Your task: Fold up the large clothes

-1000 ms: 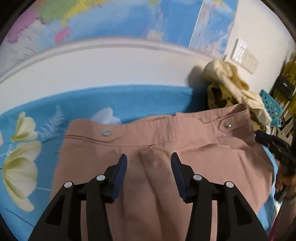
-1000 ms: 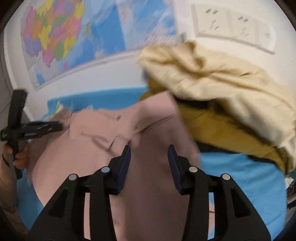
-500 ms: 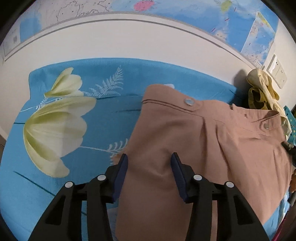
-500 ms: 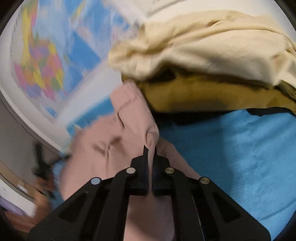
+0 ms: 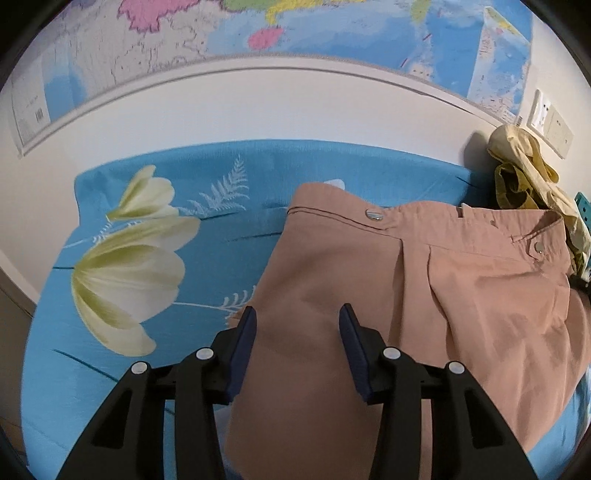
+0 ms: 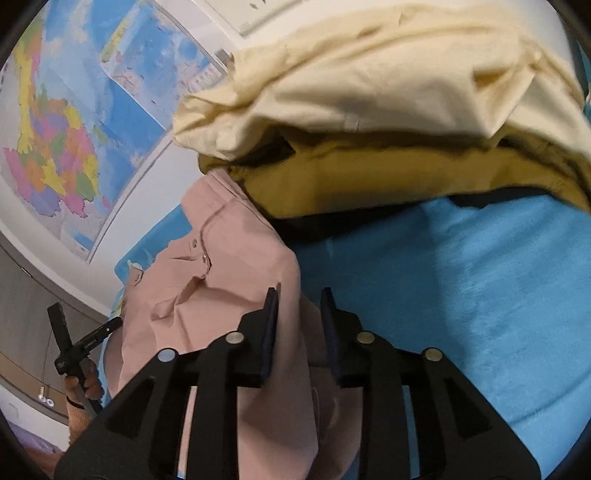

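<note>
Pink-brown trousers lie flat on a blue flowered bedsheet, waistband with two metal buttons toward the wall. My left gripper hovers open just above the trousers' left side edge, with nothing pinched. In the right wrist view the trousers show their right side. A raised fold of that edge runs between the jaws of my right gripper, which are opening and stand apart from the cloth. The left gripper, held by a hand, appears at the far left of that view.
A heap of cream and mustard clothes sits against the wall just beyond the trousers' right corner, also visible as a clothes heap. A wall map and sockets are behind. Bare blue sheet lies right of the trousers.
The right gripper closed on the trousers' right edge, then parted its jaws again while rolling. The left gripper shifted from the trousers' middle to their left edge and stayed open.
</note>
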Available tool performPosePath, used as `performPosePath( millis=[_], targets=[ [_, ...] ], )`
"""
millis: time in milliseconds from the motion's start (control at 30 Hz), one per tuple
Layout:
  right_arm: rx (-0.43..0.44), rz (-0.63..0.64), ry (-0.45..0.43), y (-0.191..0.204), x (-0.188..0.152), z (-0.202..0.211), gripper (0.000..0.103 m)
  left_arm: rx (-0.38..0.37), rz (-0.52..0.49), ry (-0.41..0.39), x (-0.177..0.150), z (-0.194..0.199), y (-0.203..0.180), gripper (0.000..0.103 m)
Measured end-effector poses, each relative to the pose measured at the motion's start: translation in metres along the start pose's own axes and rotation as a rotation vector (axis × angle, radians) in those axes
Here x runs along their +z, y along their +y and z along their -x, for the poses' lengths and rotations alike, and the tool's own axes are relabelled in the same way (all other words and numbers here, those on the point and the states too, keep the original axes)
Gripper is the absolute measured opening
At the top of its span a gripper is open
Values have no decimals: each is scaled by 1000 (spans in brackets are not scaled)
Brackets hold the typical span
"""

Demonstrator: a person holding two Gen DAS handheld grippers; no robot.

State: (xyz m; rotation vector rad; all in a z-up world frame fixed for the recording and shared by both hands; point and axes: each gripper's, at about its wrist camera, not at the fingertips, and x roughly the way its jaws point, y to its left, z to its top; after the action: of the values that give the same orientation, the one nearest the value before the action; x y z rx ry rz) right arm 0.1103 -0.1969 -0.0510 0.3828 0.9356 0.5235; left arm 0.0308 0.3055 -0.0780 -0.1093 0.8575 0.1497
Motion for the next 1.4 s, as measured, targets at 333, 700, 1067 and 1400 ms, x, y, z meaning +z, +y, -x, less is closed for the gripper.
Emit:
performPosePath(
  millis=[333,700,1067,1400],
  targets=[
    [48,242,-52,66,2,15,37,8,-41,-27,-3,15,-11,44],
    [-104,176,101,34,7,-56,28,-41,28,65,-12,-15,6,48],
    [-18,428,62,92,-43,-6,46,-182,-94,-67,-34,53,-9,51],
    [-196,421,90,79,-56,-28,48,-195,-20,24,-54,20,5,50]
  ],
)
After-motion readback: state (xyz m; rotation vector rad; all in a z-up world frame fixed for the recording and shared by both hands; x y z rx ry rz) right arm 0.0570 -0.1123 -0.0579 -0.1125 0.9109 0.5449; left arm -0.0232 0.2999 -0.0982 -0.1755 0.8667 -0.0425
